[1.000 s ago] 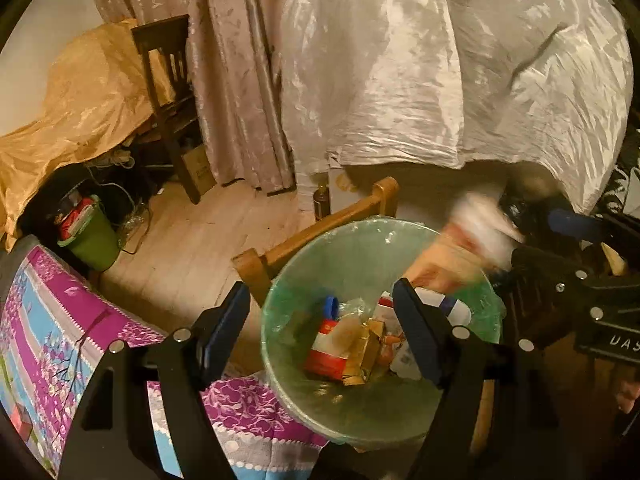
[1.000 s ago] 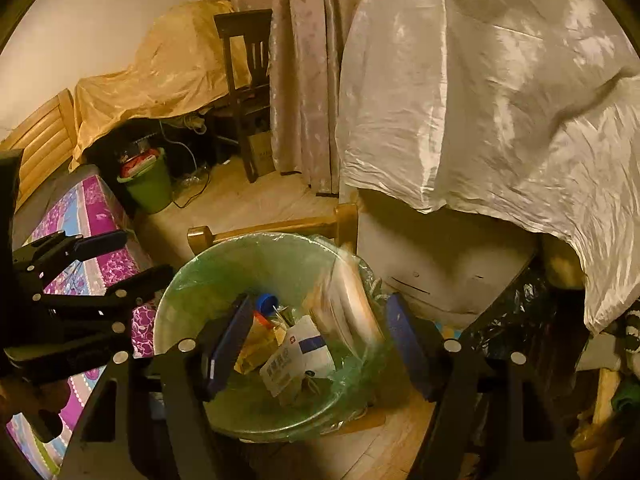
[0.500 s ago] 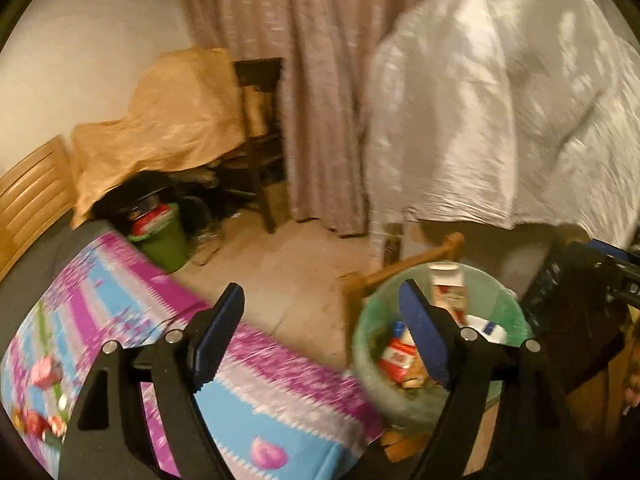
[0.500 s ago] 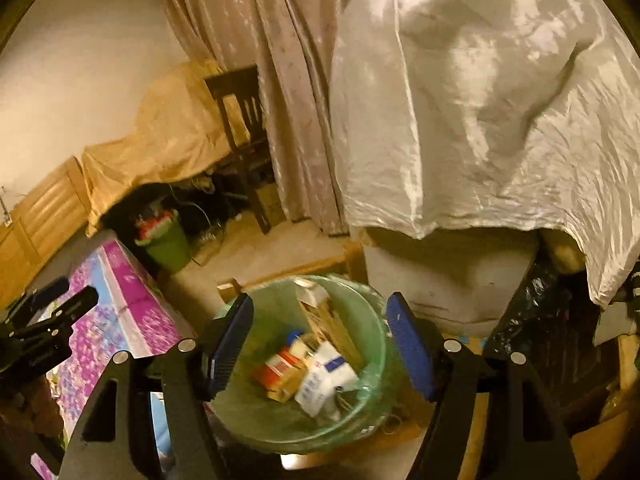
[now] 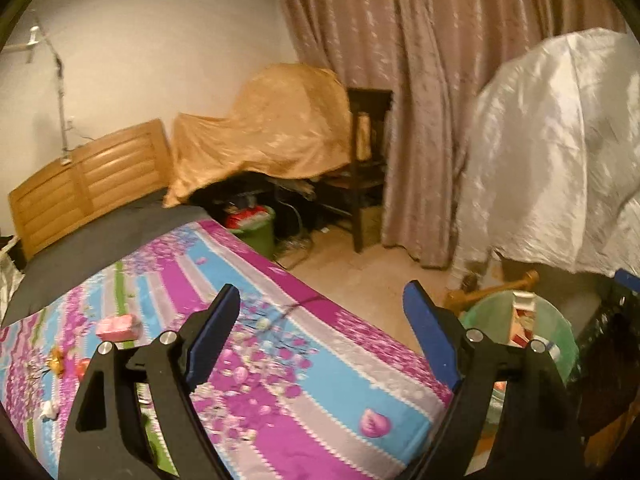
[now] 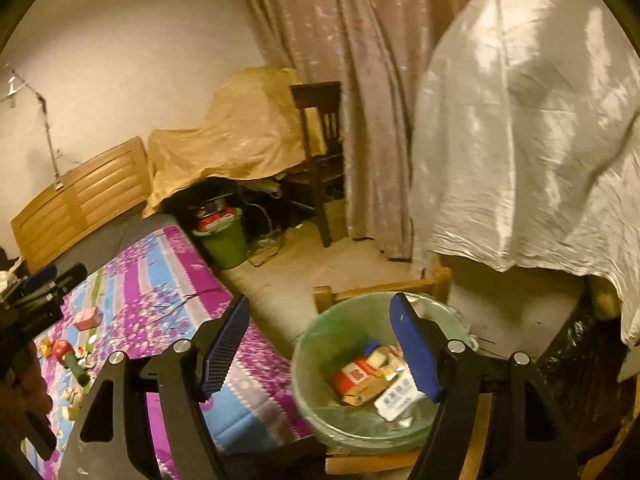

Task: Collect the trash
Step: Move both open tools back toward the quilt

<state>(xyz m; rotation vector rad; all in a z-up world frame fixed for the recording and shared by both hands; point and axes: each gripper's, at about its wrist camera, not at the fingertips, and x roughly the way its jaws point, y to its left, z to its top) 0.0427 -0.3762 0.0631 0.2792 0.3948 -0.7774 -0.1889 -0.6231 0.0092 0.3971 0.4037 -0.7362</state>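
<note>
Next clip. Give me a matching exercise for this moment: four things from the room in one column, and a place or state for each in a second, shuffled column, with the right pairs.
Things:
1. pink box
2. lined trash bin
3. dark wooden chair
4. green bucket

Places or states:
A. beside the curtain, next to the tan-draped pile
B. on the floral bedspread
C. on the floor at the bed's side, full to the brim
D. holds cartons and boxes

Pairs: 1-B, 2-D, 3-A, 4-C

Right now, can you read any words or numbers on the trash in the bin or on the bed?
None can be read.
White carton in the bin: blue print, too blurred.
Red box: white label, too blurred.
Pink packet on the bed: too small.
</note>
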